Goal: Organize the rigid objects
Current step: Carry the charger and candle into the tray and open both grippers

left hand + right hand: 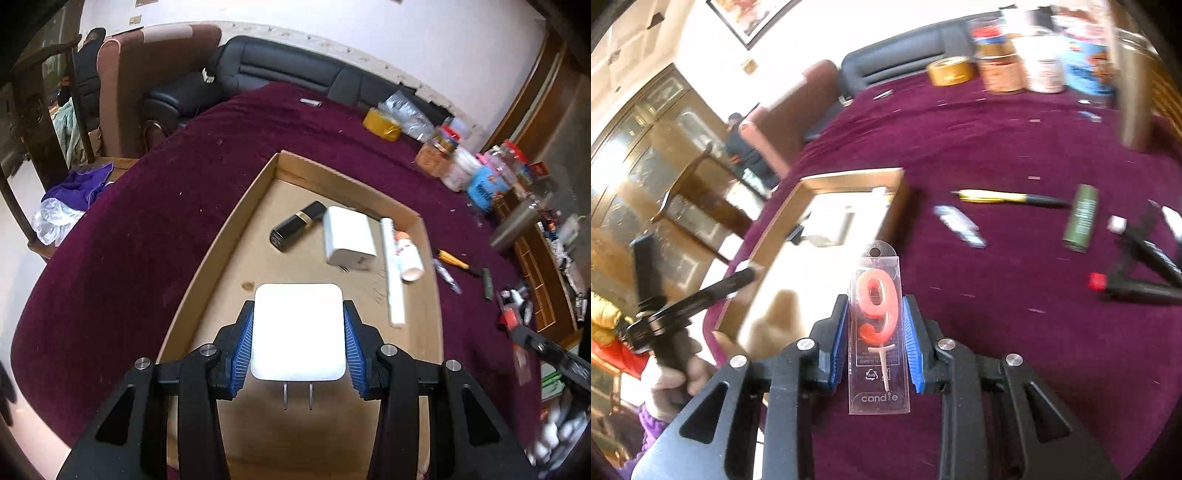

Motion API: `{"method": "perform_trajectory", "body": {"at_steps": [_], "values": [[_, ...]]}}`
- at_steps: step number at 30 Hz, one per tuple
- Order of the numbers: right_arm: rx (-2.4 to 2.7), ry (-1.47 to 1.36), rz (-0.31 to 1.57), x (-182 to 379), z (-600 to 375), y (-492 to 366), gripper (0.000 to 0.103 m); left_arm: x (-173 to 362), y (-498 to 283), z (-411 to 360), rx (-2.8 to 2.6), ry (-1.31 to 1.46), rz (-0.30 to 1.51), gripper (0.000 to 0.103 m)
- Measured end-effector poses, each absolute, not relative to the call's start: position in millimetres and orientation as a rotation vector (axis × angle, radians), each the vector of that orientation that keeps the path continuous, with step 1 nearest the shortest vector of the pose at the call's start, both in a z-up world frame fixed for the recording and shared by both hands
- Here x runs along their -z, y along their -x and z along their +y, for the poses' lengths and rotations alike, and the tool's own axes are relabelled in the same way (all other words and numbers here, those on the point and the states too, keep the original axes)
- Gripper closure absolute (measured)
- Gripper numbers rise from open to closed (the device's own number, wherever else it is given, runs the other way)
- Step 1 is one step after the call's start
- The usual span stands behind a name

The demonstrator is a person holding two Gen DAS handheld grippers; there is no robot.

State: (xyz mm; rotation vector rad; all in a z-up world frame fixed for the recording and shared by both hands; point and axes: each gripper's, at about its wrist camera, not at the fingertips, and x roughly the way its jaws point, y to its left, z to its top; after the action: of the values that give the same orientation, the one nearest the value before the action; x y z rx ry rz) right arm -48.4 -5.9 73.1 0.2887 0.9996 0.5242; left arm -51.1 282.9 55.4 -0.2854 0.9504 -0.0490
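- The left gripper [298, 334] is clamped on a white charger [298, 330], blue pads on its 2 side faces, held over the cardboard tray [207, 254] on the bench [129, 240].
- The right gripper [874, 341] is narrowed onto a clear candle packet [877, 332] holding a red number 9, above the maroon cloth just off the tray's edge toward 3 o'clock.
- Risk, as I judge it: the packet is thin, slick plastic gripped only by its edges, so a quick swing toward the tray could make it bow or slide out.
- Risk: both grippers head for the same tray; in the right wrist view the left one sits at 9 o'clock, close enough to collide if they go in together.
- Risk: the charger's 2 prongs stick out and could snag the tray floor if it is lowered prong-end first.
- The charger's prongs point to 6 o'clock, back toward the wrist; its flat face looks up.
- The packet's long axis runs 12 to 6 o'clock along the fingers, hang-hole at 12, the word "candle" at 6.
- Already in the tray toward 12 to 1 o'clock: a black lipstick tube [297, 226], a second white adapter [349, 236] and a white tube [392, 269].
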Motion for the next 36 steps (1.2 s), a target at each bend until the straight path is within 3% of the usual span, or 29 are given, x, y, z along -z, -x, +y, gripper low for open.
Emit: {"method": "perform_trajectory", "body": {"at_steps": [9, 15, 24, 28, 36], "values": [[-0.610, -0.223, 1.064, -64, 74, 31, 0.077, -21, -20, 272, 0.015, 0.241, 1.101, 0.064], [-0.610, -0.198, 1.125, -47, 103, 18, 0.077, -17, -38, 276, -0.002, 0.283, 1.087, 0.063], [-0.579, -0.144, 1.182, -26, 134, -3, 0.077, -59, 37, 309, 0.062, 0.389, 0.908, 0.061], [-0.544, -0.111, 1.177, -20, 145, -18, 0.077, -80, 71, 326, 0.040, 0.400, 0.814, 0.050], [-0.542, -0.160, 1.150, -31, 138, -22, 0.075, -91, 88, 331, 0.018, 0.416, 0.752, 0.050]]}}
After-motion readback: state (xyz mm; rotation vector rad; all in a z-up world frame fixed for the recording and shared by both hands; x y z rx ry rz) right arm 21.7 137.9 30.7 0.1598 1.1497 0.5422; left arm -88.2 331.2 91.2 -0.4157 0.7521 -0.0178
